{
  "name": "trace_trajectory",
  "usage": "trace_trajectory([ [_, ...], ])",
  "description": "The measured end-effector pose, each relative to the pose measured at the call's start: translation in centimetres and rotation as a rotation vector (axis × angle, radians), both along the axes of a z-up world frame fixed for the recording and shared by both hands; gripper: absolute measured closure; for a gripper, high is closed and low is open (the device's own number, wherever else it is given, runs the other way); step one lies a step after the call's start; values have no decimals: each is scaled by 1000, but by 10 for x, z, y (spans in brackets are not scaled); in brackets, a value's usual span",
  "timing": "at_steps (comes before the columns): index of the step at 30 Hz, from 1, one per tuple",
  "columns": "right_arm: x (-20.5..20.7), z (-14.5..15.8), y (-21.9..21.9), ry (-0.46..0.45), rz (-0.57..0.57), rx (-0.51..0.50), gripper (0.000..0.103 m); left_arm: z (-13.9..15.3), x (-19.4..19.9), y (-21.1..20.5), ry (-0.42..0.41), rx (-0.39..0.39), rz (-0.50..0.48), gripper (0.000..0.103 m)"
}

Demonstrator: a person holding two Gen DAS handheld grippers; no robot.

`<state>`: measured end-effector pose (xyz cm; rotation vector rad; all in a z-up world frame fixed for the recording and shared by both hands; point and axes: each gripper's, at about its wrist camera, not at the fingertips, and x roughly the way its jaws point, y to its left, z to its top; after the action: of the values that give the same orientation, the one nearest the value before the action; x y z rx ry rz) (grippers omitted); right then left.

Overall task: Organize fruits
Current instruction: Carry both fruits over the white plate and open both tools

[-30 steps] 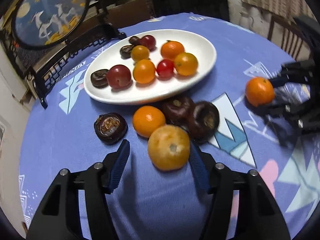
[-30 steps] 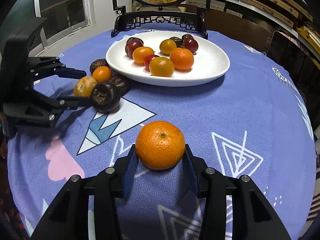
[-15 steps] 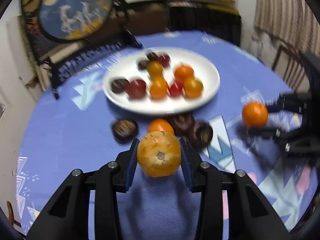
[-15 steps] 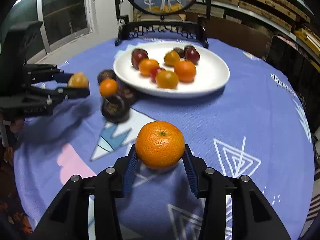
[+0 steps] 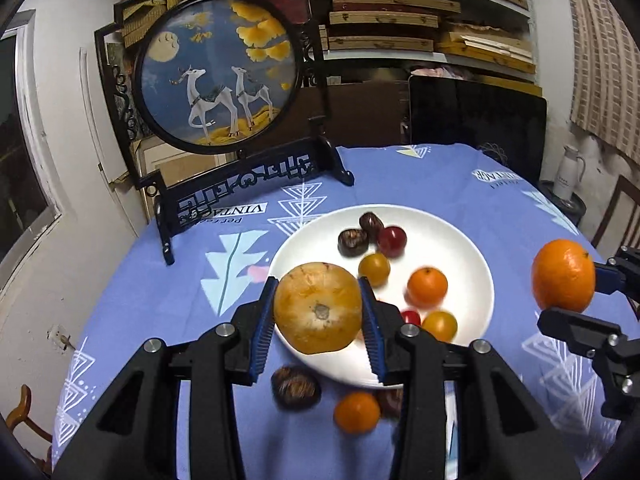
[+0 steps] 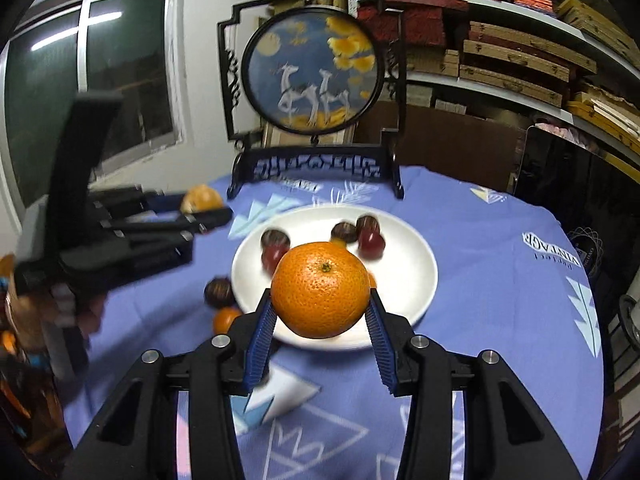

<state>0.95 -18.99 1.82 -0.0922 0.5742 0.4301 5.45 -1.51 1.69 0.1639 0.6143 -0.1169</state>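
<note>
My left gripper (image 5: 318,312) is shut on a dull yellow-orange mandarin (image 5: 318,307) and holds it in the air over the near left rim of the white plate (image 5: 460,248). My right gripper (image 6: 320,306) is shut on a bright orange mandarin (image 6: 320,290), raised above the plate's (image 6: 416,276) near edge; it also shows at the right of the left wrist view (image 5: 563,280). The plate holds several small fruits: orange and yellow ones, red ones and dark brown ones. A small orange fruit (image 5: 357,412) and a dark fruit (image 5: 295,387) lie on the cloth in front of the plate.
A round blue tablecloth (image 5: 160,300) covers the table. A black-framed round deer screen (image 5: 218,76) stands at the table's far edge behind the plate. Shelves of boxes, a dark panel (image 5: 476,114) and a window (image 6: 92,76) lie beyond. A white jug (image 5: 568,176) stands off the table at right.
My left gripper closed on the yellow-orange mandarin and lifted it off the cloth toward the plate. My right gripper lifted its mandarin and carried it toward the plate.
</note>
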Motion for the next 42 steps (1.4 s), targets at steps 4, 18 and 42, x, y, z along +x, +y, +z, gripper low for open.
trace_trajectory([
  [4, 26, 0, -2, 0, -22, 22, 58, -5, 23, -6, 5, 5, 3, 65],
  [18, 96, -30, 10, 69, -70, 15, 57, -32, 78, -14, 62, -11, 24, 65],
  [42, 138, -61, 7, 138, -119, 18, 50, -64, 102, -8, 151, -40, 56, 56],
])
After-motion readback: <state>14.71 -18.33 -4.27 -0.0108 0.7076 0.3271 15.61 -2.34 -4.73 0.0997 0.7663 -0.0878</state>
